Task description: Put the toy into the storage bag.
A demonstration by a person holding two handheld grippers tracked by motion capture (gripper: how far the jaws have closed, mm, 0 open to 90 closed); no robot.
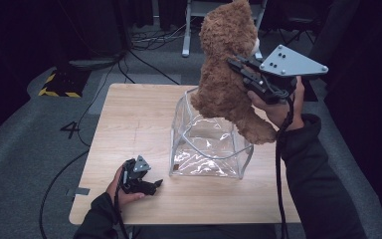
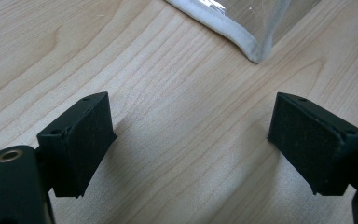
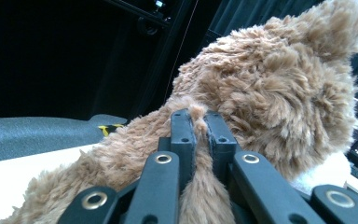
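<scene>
Right gripper [image 1: 235, 65] pinching a fold of brown fur, jaws nearly together, seen in the right gripper view as two black jaws squeezing a tuft between them. Gripping the teddy bear [image 1: 227, 69] at its back, up in the air, head uppermost and body tilting slightly, one foot hanging lowest toward the near right. Hovering directly over the clear plastic bag [image 1: 206, 149], lower legs overlapping the bag's open top in the high view; whether touching the rim, impossible to tell. Grey three-cornered plate riding on top of the gripper, cable trailing down along the dark sleeve [image 1: 318, 184].

Left gripper [image 1: 154, 185] resting low on the wooden table [image 1: 129, 119], just to the near left of the bag, jaws standing wide apart with nothing between them. In the left gripper view, pads [image 2: 81, 144] framing bare wood grain, with the bag's white-edged bottom corner [image 2: 256, 53] lying ahead, apart from the jaws.

Bag standing upright near the middle of the table, mouth gaping upward, walls creased and shiny. Beyond the table, grey floor with black cables [image 1: 144, 59] and a yellow-and-black striped base [image 1: 59, 84] at the far left.
</scene>
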